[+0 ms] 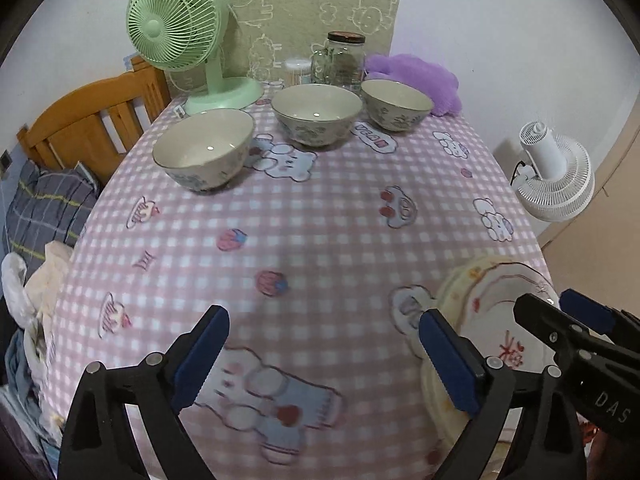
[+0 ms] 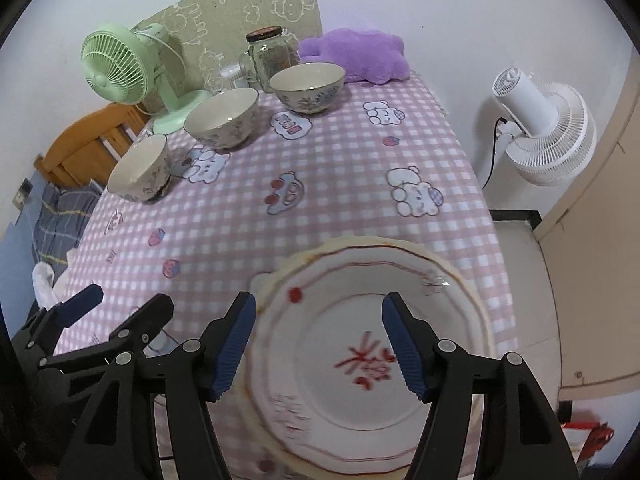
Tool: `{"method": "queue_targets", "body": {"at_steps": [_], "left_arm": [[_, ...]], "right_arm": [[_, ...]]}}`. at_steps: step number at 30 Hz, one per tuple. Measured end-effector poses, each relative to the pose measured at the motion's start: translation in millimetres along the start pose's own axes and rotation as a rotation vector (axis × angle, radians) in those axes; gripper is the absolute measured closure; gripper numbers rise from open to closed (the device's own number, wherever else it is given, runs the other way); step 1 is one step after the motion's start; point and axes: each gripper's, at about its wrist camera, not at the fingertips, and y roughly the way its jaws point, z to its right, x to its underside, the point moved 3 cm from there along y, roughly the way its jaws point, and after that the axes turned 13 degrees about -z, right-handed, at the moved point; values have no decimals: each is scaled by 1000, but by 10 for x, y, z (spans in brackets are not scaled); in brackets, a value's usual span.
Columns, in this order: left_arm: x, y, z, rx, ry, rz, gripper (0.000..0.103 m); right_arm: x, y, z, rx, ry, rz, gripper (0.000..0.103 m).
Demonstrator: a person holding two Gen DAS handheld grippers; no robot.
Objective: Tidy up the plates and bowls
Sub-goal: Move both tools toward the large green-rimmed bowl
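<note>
Currently both my grippers, left (image 1: 324, 354) and right (image 2: 319, 346), stand wide and empty above the plates (image 2: 360, 412); three bowls (image 1: 316, 114) sit beyond.

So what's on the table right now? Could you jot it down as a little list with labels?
table cover: pink checked cloth with cartoon prints
bowls: three, apart, upright, in a row at the far side
plates: stack at the near edge
left gripper: open, holding nothing
right gripper: open above the plates
behind bowls: green fan, glass jar, purple cushion
</note>
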Motion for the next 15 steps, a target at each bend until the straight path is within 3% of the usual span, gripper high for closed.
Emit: {"method": "queue_targets", "body": {"at_steps": [6,15], "left_arm": [[-123,-35,-450,46,15,10,6],[-327,23,-1059,38,61,13,6]], "right_arm": [[-30,0,-389,14,63,17,11],[-138,139,-986,45,115,56,9]]}}
